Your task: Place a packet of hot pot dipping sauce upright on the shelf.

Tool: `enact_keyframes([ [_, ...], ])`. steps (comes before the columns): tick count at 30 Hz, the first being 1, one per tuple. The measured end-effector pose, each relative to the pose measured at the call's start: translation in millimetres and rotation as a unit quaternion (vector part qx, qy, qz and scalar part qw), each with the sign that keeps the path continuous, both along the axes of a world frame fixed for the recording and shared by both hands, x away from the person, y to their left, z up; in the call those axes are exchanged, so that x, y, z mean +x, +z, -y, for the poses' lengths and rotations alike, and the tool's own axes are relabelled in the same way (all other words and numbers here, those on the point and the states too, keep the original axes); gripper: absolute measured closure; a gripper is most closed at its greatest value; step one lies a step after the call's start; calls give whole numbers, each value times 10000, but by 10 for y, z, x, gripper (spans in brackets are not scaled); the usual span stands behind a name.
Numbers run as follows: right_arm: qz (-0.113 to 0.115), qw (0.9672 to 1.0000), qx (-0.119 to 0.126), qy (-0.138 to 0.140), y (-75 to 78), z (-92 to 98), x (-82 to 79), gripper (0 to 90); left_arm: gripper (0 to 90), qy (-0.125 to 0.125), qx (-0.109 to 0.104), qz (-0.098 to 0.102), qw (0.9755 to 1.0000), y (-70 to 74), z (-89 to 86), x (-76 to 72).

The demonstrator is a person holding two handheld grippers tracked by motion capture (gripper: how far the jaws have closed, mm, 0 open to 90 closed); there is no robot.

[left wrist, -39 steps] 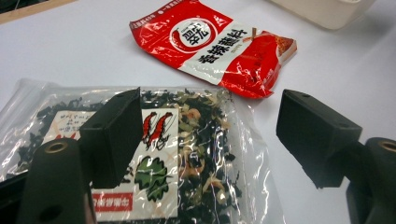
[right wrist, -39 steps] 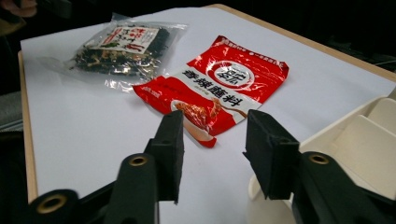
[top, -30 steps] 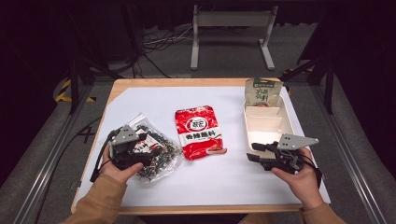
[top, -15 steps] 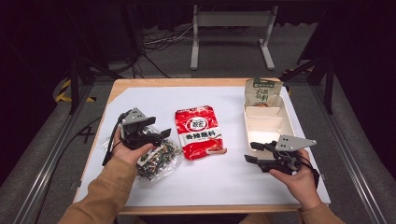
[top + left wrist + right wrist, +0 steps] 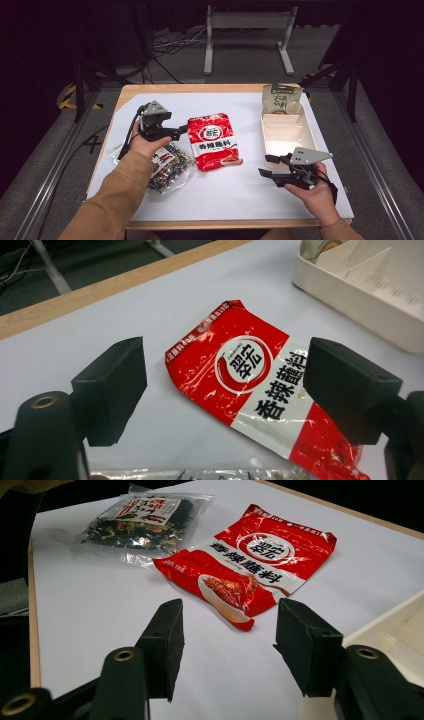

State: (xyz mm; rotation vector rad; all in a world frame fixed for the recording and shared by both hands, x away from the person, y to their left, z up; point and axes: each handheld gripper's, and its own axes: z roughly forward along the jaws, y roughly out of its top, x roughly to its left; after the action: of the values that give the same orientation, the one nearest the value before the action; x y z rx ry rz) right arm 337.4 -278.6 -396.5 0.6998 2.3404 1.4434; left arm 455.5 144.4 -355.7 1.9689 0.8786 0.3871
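White table [image 5: 250,195], both grippers wide open, empty

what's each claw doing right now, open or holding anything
Left claw: open, empty, aimed at the red packet.
Right claw: open, empty, above the table.

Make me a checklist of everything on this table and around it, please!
Surface: white sheet on a wooden table.
Job's things: red packet lying flat at the middle; clear bag of dark bits to its left, partly under the person's sleeve; white tray with dividers at the right; green pouch standing in the tray's far end.
Clutter: nothing seen.
Grippers: left gripper open, facing the red packet's far left corner; right gripper open, beside the tray's near end. Both hold nothing.
Cables: black cable trailing from the left gripper; more on the floor beyond the table.
Surroundings: dark room, metal stand behind, floor rails at both sides.
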Motion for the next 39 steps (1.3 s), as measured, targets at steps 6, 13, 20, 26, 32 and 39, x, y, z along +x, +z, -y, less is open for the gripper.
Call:
enact_keyframes([
  [6,32,10000,-35,19,-29,-26,-24,448,180,-110,2,-70,9999,14,65,171],
  [13,79,10000,-21,-9,-37,3,-41,446,144,-24,-138,-199,9997,-32,115,383],
  [20,83,9999,-99,27,-69,-21,-63,445,129,182,-99,-309,9993,-149,173,584],
  [26,107,9999,-123,14,-69,-18,-104,445,187,261,-160,-475,9984,-269,198,720],
  [32,100,9999,-131,-53,-81,21,-155,444,257,252,-117,-693,9972,-401,240,814],
  [39,113,9998,-123,-81,-79,44,-187,444,260,299,39,-885,9956,-577,277,903],
])
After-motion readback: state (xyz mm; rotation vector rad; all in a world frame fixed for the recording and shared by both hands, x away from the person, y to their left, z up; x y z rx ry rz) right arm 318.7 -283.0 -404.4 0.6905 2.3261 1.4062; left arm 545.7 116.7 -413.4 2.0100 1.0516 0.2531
